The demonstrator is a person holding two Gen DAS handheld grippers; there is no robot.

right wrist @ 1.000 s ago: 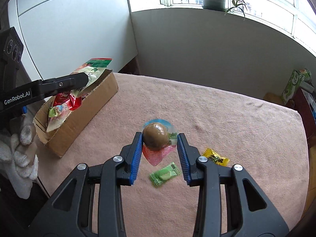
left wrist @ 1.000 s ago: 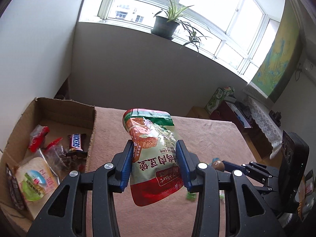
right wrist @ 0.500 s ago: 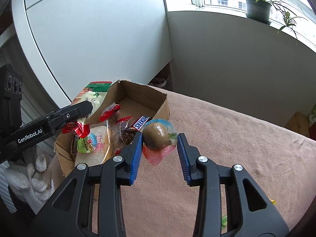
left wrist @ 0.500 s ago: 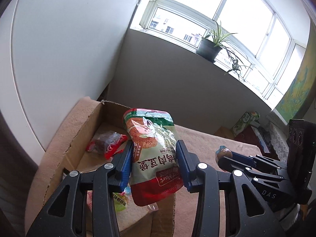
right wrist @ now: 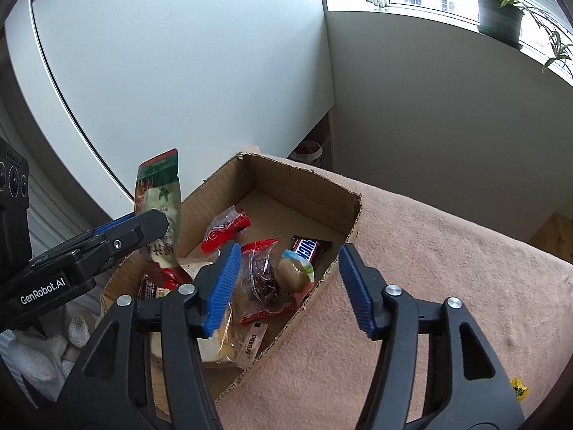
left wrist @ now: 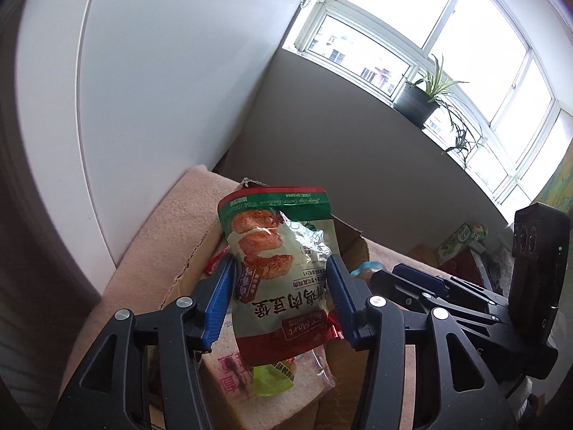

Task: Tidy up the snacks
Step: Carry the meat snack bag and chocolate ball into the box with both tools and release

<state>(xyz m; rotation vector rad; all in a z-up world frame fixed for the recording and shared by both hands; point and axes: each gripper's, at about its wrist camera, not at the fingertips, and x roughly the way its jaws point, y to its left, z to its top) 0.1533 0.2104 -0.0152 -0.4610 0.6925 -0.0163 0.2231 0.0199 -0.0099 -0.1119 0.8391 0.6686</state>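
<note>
Cardboard box (right wrist: pixel 304 193) lies right below both jaws: the right gripper (right wrist: pixel 286 283) spread wide, egg pack (right wrist: pixel 293 272) dropped in (left gripper (left wrist: pixel 279 301) just loosening, pouch (left wrist: pixel 283 268) upright between)

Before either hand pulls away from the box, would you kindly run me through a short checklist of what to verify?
1. Right tongs let go of the packed egg: ok; the jaws have just been opening and stand wide, with the egg clear of the pads.
2. Egg inside the cardboard box: ok; it lies beside the Snickers bar.
3. Left tongs released the green-topped pouch: cannot tell; the jaws have just been opening, but the pouch sits upright between them.
4. Pouch over the box: ok.
5. Pouch settled in the box: not ok.
6. Table cleared: not ok; a yellow candy remains on the cloth.
</note>
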